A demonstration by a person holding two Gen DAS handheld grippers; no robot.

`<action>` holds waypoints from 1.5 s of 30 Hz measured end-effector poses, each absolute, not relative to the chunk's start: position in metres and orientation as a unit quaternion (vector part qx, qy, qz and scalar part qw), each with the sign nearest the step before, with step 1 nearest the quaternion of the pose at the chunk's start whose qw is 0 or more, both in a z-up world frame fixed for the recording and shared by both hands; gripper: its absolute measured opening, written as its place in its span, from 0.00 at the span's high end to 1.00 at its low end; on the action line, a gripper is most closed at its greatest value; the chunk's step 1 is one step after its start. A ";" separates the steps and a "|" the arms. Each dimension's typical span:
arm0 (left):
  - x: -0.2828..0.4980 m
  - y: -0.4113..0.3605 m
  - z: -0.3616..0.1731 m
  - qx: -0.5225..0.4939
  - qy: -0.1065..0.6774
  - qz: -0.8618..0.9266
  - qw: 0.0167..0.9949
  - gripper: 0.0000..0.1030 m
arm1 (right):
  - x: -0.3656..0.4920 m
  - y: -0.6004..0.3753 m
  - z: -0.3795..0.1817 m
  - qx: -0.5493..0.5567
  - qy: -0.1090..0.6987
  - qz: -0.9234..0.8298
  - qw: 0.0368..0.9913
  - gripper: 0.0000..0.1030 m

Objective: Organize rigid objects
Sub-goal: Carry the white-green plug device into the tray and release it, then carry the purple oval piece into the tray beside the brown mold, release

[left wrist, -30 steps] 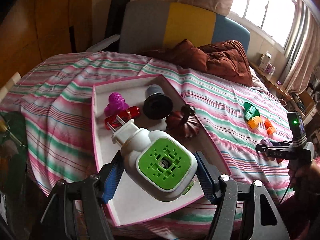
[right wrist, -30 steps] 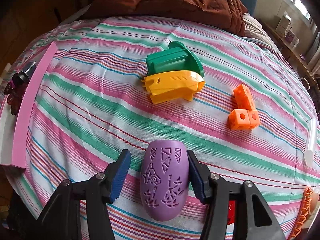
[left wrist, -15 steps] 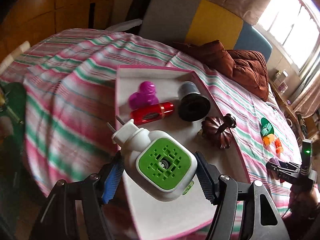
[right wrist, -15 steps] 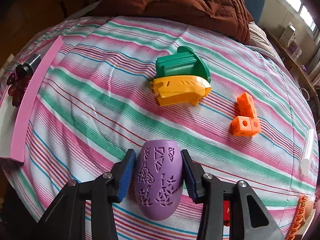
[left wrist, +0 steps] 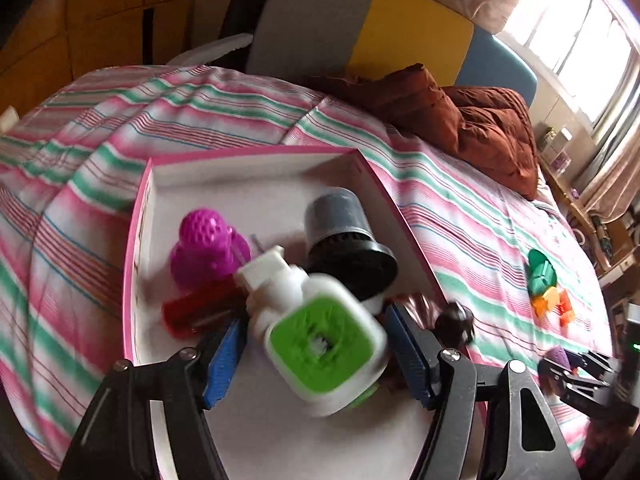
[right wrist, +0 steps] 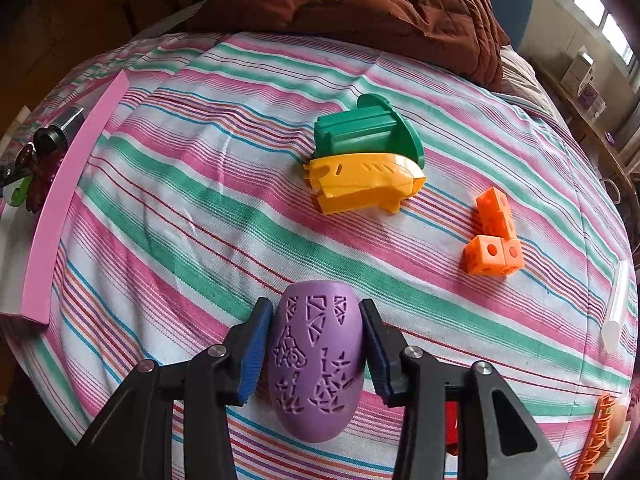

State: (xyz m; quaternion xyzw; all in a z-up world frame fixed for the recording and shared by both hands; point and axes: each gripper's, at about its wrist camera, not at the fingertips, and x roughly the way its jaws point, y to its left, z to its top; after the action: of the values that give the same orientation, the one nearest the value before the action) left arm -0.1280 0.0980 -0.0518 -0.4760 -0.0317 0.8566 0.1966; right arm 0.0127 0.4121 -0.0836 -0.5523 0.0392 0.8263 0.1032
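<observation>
Blue pads of the left tool (left wrist: 320, 354) are spread wide, with a gap visible between each pad and the white plug-in device (left wrist: 320, 336) lying between them; the picture is blurred by motion, so it cannot be told whether any pad touches the device. The device, white with a green grille face, is tilted with its plug end pointing up and away, over the white floor of the pink-rimmed tray (left wrist: 138, 232) that rests on the striped bedspread (left wrist: 80, 168). Inside the tray a magenta knobbly toy (left wrist: 204, 248), a red cylinder (left wrist: 200, 312) and a grey and black cap (left wrist: 344, 244) are seen close together just beyond the device, and a dark brown ornament (left wrist: 452, 322) lies by the tray's right rim. The right tool (right wrist: 316, 356) is closed on a purple egg-shaped shell (right wrist: 316, 360) with cut-out patterns, both blue pads pressed against its sides, over the bedspread. Farther off on the bed, a green part (right wrist: 368, 128) is seen touching a yellow part (right wrist: 360, 180), with orange cubes (right wrist: 492, 240) well to their right. A white tube (right wrist: 618, 304) lies at the right edge, and a brown quilt (right wrist: 380, 16) is heaped at the head of the bed.
</observation>
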 end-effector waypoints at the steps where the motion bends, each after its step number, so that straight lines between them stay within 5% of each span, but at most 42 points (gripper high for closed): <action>1: -0.130 0.099 -0.052 -0.477 -0.028 0.856 0.197 0.32 | 0.012 0.412 -0.084 -0.552 0.039 0.826 0.103 0.57; 12: -0.113 0.078 -0.038 -0.459 -0.047 0.868 0.183 0.23 | 0.010 0.412 -0.085 -0.552 0.034 0.827 0.102 0.57; 45: -0.028 0.056 -0.023 -0.440 -0.008 0.882 0.167 0.22 | 0.040 0.355 -0.068 -0.544 -0.020 0.831 0.114 0.58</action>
State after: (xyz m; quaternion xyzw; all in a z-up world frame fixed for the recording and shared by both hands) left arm -0.0278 0.0563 -0.0231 -0.4403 -0.0078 0.8822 0.1667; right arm 0.0402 0.3547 -0.0684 -0.5436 -0.0198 0.8314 0.1136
